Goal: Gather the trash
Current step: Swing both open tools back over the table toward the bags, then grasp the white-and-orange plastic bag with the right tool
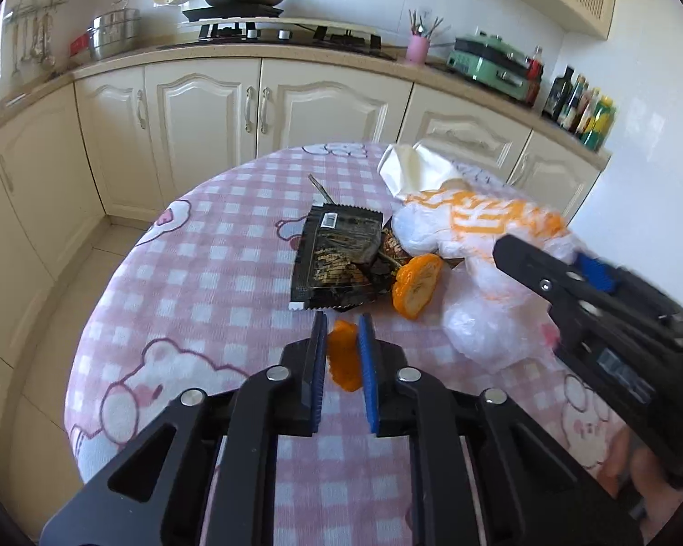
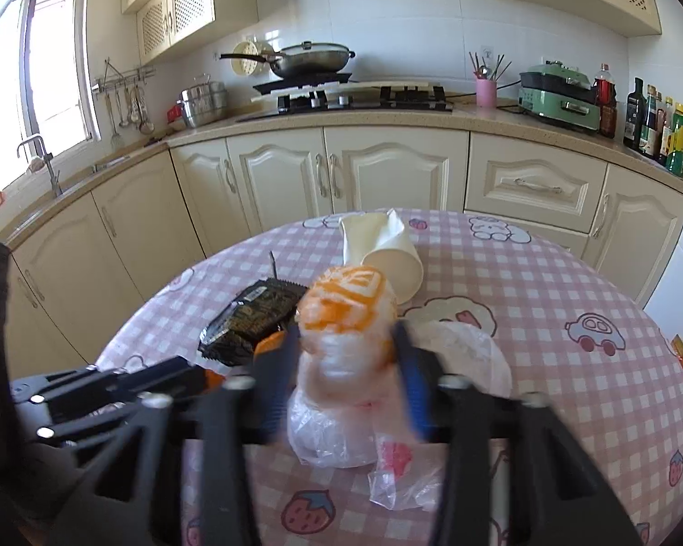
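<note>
Now the round table (image 1: pixel 196 273) with its pink checked cloth carries the litter: a crumpled white-and-orange plastic bag (image 2: pixel 341 318), a tipped paper cup (image 2: pixel 387 255) behind it, a black snack wrapper (image 1: pixel 337 259) and orange peel (image 1: pixel 416 284) at the middle. Around the bag, the right gripper (image 2: pixel 344 359) has its jaws partly closed, pads at the bag's sides, though blur hides whether they press. Nearer the table's front edge, the left gripper (image 1: pixel 344 350) has its jaws nearly shut on a small orange peel piece (image 1: pixel 344 355).
</note>
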`<control>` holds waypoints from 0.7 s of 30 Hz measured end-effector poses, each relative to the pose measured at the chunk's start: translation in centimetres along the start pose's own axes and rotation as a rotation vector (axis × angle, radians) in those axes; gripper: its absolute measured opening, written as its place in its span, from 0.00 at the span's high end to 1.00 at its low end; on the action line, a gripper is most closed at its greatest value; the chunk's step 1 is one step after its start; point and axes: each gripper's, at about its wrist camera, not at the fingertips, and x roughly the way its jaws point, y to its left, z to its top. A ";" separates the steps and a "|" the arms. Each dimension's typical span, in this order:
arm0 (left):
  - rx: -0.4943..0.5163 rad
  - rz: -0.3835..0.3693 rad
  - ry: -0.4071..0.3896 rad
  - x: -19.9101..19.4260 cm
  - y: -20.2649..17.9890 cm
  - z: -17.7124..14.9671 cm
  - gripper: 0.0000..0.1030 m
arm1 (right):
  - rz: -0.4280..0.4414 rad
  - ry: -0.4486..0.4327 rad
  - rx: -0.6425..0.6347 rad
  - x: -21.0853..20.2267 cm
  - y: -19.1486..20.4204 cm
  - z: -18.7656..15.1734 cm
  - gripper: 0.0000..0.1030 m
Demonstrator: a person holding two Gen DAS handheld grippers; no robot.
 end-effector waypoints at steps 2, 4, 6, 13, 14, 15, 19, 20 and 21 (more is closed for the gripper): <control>0.002 -0.003 -0.009 -0.7 0.3 -0.2 0.93 | -0.006 -0.005 0.001 -0.2 0.0 -0.1 0.74; 0.001 0.001 -0.013 -1.2 0.6 -0.3 0.95 | -0.009 -0.034 0.003 -1.0 0.0 -0.1 0.75; -0.008 0.002 -0.018 -1.8 1.3 -0.6 0.97 | -0.009 -0.067 0.008 -2.1 0.3 -0.1 0.76; -0.052 0.024 -0.047 -4.6 3.8 -2.1 0.98 | 0.020 -0.178 0.003 -6.2 1.7 0.5 0.76; -0.061 0.021 -0.051 -4.9 4.1 -2.2 0.98 | 0.030 -0.187 0.002 -6.6 2.0 0.5 0.76; -0.073 0.010 -0.058 -5.5 4.5 -2.4 0.98 | 0.038 -0.197 -0.003 -7.1 2.4 0.5 0.76; -0.100 -0.008 -0.083 -7.1 5.6 -2.9 0.98 | 0.086 -0.194 -0.021 -7.8 4.2 0.5 0.76; -0.111 -0.018 -0.087 -7.5 5.8 -2.9 0.98 | 0.101 -0.189 -0.022 -7.8 4.6 0.5 0.76; -0.120 -0.025 -0.096 -8.0 6.1 -2.9 0.98 | 0.115 -0.183 -0.020 -7.8 5.0 0.4 0.76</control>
